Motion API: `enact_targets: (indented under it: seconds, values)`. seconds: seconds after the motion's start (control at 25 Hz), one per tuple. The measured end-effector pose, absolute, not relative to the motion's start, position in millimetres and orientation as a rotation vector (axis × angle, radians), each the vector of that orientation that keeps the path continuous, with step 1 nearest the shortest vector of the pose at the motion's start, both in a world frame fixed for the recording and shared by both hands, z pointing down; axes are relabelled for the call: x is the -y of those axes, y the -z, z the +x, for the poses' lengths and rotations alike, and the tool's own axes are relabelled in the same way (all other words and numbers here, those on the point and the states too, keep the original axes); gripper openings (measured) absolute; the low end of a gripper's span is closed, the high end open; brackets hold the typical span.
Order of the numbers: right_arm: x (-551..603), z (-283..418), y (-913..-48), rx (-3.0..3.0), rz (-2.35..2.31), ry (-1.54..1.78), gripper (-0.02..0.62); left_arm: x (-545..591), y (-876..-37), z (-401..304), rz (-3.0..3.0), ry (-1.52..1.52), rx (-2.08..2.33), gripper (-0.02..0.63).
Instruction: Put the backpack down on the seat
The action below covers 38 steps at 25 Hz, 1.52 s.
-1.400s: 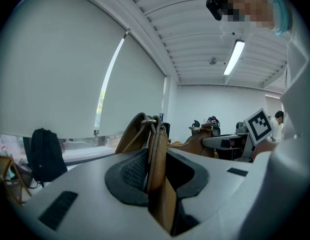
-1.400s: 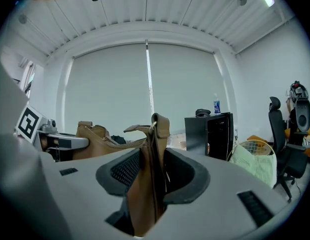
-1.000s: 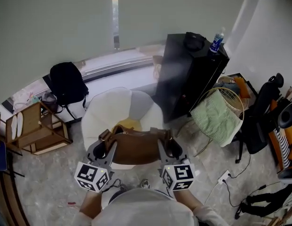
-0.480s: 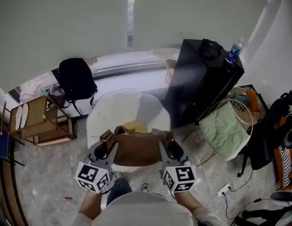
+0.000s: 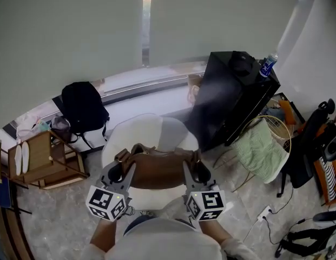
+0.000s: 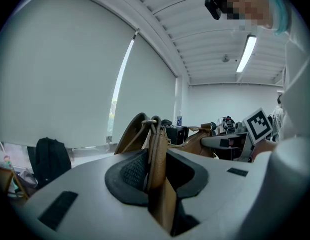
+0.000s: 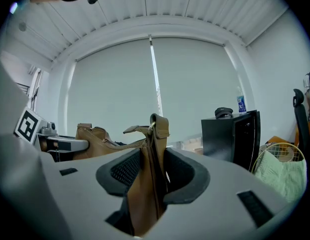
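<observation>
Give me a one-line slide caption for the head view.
Left gripper and right gripper hold a brown backpack by its ends over the white seat.

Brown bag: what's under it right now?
The white seat shows below the brown bag, held at its ends by the left gripper and right gripper. The bag covers the seat's middle, so anything lying there cannot be seen.

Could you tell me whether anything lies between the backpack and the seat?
Nothing visible does. The brown backpack, held at both ends by the left gripper and right gripper, hangs over the white seat. The part of the seat beneath it is hidden.
</observation>
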State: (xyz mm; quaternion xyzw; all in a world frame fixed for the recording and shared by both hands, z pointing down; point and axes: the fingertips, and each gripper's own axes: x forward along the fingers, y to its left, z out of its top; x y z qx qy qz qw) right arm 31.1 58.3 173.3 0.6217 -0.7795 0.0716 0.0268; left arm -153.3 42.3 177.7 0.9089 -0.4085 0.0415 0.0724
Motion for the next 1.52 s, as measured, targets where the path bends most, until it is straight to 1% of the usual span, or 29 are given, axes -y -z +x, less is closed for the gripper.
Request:
enact_targets:
  seconds: [0.24,0.6,1.16,1.52]
  values:
    - [-36.4,4.1,-176.6,2.361,1.975,-0.231,0.172,-7.2,-179.7,-178.6,2.771,-0.126,1.16,0.104]
    - [-5.8,6.3,-193.7,2.349,1.928,-0.266,0.172,17.7,-200.0,-176.4,2.721,-0.129,1.165,0.104]
    - [79.1,78.2,-206.1,2.441,1.766,-0.271,0.17,83.6,-215.3,-105.2,2.615,-0.126,1.335,0.105]
    - [125.1,101.6,-237.2,2.424,1.753,-0.321,0.17,127.0,-245.0,-82.4,2.579,-0.149,1.335,0.105]
